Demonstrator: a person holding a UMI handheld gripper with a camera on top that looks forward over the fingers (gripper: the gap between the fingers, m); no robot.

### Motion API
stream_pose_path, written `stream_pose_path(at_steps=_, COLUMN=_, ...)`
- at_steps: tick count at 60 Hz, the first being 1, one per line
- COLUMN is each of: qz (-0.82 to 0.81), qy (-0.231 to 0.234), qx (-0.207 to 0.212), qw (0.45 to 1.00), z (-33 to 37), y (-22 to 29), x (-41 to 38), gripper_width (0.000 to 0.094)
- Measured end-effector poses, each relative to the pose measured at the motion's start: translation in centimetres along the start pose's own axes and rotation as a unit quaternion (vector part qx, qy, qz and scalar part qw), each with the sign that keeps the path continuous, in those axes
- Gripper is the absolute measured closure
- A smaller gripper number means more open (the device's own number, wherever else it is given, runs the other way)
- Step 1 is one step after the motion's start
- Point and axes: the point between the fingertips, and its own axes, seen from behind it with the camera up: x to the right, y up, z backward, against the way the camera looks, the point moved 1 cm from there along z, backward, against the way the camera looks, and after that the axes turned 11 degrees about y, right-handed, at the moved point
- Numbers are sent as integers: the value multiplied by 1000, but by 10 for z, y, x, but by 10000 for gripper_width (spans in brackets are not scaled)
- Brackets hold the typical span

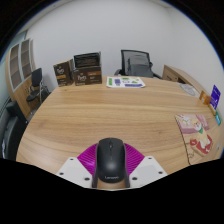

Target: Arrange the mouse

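Office room, big round wooden tabletop (100,110), chairs (135,63) and display boards (78,70) at its far edge, printed sheets (195,132) at the right edge. Black mouse (110,160) sits at the near edge, between the gripper (111,170) fingers; magenta pads (88,157) hug both flanks, looks clamped, jaws narrow. Likely light, rigid, smooth plastic shell, so slippery on top. Best hold: the flat sides mid-body, as now, not the domed back.

mouse (109,159): matt black plastic, between my fingers | table (100,110): smooth pale wood grain | my pads (88,157): magenta, matt
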Motion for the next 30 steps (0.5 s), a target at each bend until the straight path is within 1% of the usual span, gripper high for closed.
stream_pose_path(at_steps=3, qz=-4, qy=-2, qx=-9, qw=1000, z=6, y=0, x=3, gripper_width=572)
stream_pose_path(at_steps=4, qz=-6, qy=-2, qx=-7, qw=1000, z=10, y=3, x=3, gripper_width=577)
stream_pose_path(at_steps=5, qz=-6, qy=-1, qx=-4, qw=1000, z=13, y=6, x=4, gripper_width=603)
stream_pose_path(at_steps=7, qz=1, qy=-7, qx=0, qw=1000, z=22, y=14, x=9, gripper_width=607)
stream_pose_path(at_steps=10, qz=4, qy=-16, qx=23, qw=1000, z=37, y=35, x=17, gripper_width=606)
stream_pose_path(at_steps=14, qz=3, qy=-17, qx=35, qw=999, z=58, y=60, x=33, gripper_width=607)
stream_pose_path(at_steps=18, qz=-9, qy=-24, qx=59, qw=998, z=81, y=91, x=60, gripper_width=607)
stream_pose_path(at_steps=27, qz=-11, qy=-90, qx=105, qw=990, z=129, y=149, x=161, gripper_width=607)
stream_pose_path(at_steps=30, qz=-11, qy=-115, qx=109, qw=987, z=140, y=155, x=201, gripper_width=608)
